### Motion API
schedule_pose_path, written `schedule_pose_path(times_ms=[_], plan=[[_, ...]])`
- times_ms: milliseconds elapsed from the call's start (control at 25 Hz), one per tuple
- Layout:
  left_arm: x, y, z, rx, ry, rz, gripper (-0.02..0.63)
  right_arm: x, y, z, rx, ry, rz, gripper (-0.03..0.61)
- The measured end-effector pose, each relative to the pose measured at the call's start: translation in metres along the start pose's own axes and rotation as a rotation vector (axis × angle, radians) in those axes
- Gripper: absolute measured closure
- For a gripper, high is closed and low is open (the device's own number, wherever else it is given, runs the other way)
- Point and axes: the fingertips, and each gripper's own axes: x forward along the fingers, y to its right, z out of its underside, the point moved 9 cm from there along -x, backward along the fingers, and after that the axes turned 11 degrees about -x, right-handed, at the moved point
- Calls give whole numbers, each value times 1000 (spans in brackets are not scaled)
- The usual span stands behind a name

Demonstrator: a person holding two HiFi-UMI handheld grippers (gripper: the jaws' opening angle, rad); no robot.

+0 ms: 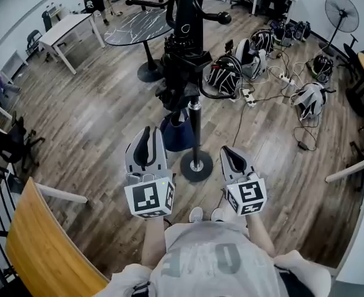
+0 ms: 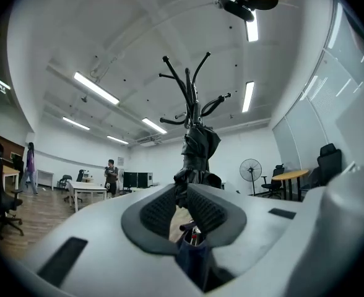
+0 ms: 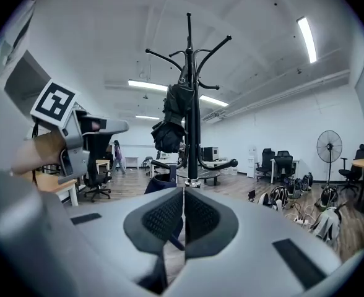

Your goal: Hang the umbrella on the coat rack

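Note:
The black coat rack [image 1: 195,125] stands just ahead of me, its base [image 1: 196,166] between the two grippers. A folded black umbrella [image 1: 181,73] hangs from one of its arms; it also shows in the left gripper view [image 2: 198,148] and the right gripper view [image 3: 171,119]. My left gripper [image 1: 151,132] points at the rack from the near left. Its pads [image 2: 159,210] stand a narrow gap apart with nothing between them. My right gripper [image 1: 229,151] is to the right of the base, its pads [image 3: 202,215] pressed together on nothing. Neither gripper touches the umbrella.
A dark blue bag [image 1: 176,133] sits at the rack's foot. Behind it are a round dark table [image 1: 138,26] and a white table [image 1: 67,30]. Helmets and cables [image 1: 250,60] lie on the floor at right. A curved wooden tabletop [image 1: 39,246] is at my near left.

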Motion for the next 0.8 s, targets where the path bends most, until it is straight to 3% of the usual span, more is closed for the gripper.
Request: schedule_pose_path(times_ms=[120, 320, 800], plan=[[-11, -4, 20, -41, -26, 5, 566, 0, 2, -2, -5, 5, 6, 548], [-23, -9, 45, -83, -24, 0, 583, -1, 4, -3, -24, 5, 8, 548], [-17, -3, 52, -55, -51, 12, 586, -6, 6, -2, -11, 6, 19, 549]])
